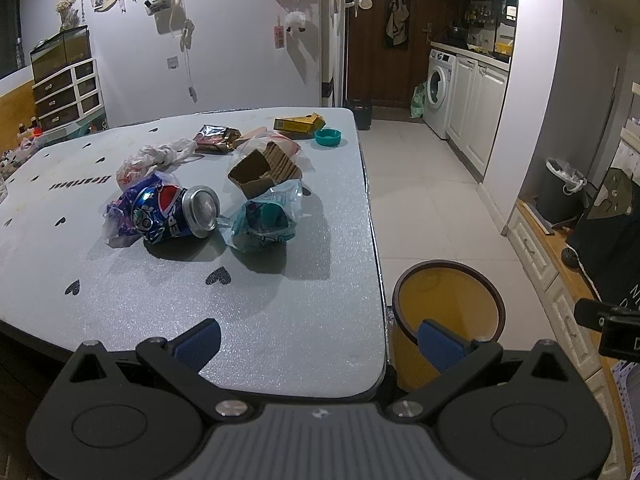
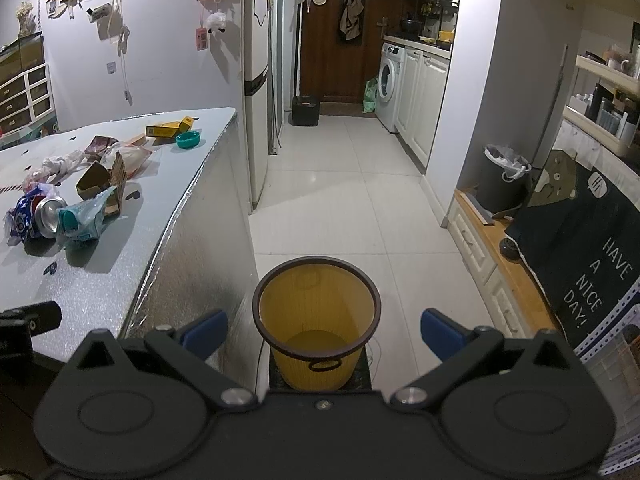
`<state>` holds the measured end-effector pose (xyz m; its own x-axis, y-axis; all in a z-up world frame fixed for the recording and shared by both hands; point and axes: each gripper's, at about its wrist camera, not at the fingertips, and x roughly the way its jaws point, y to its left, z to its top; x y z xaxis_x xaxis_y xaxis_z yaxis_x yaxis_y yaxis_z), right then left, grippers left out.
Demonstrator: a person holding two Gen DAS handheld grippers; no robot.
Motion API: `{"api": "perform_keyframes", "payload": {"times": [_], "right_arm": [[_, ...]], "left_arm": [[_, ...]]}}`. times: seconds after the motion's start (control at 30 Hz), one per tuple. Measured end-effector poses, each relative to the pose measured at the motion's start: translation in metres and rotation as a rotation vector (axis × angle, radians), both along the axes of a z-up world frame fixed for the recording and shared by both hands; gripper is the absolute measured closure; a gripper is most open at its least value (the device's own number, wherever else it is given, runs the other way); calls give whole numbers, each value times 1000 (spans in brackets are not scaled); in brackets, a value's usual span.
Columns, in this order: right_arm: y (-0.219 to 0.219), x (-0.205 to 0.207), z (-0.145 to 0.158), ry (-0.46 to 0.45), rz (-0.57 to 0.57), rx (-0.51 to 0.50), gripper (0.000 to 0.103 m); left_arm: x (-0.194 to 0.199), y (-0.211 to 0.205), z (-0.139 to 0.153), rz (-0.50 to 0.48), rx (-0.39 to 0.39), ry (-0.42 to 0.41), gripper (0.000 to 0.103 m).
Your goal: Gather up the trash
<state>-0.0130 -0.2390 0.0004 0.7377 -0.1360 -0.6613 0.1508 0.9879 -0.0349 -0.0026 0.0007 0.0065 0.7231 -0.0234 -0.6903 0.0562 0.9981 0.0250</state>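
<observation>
At the bottom of the left wrist view the left gripper (image 1: pixel 320 344) stood with its blue-padded fingers spread wide and nothing between them, one finger over the near edge of the grey table (image 1: pixel 280 320) and the other over the rim of the yellow bin (image 1: pixel 404 320) at lower right. In the right wrist view the right gripper (image 2: pixel 324 330) was likewise wide apart and empty, framing the bin (image 2: pixel 316 316), which stood on the tiled floor (image 2: pixel 360 208) just beside the table's foil-covered side, at lower centre of the frame. Further up the table, left of centre in the left view, a dented blue soda can (image 1: pixel 176 210) lay on its side against a crumpled purple wrapper (image 1: pixel 116 216), with a clear bag holding something teal (image 1: pixel 264 216) just to its right. Behind these sat an open brown cardboard box (image 1: pixel 260 170) and a knotted white plastic bag (image 1: pixel 156 158). Beyond them lay a shiny brown snack wrapper (image 1: pixel 216 138), then a teal lid (image 1: pixel 328 137) and a flat yellow box (image 1: pixel 300 123) near the table's far right corner. In the upper right of both views a washing machine (image 2: pixel 388 84) stood along the kitchen wall, and a dark bucket (image 2: pixel 502 184) sat at right.
</observation>
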Motion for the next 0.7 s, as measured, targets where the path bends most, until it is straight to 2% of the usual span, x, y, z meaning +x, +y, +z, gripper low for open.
{"api": "perform_keyframes", "payload": {"times": [0.7], "right_arm": [[0, -1, 1, -2, -3, -1, 0]], "left_arm": [[-1, 1, 3, 2, -10, -10, 0]]}}
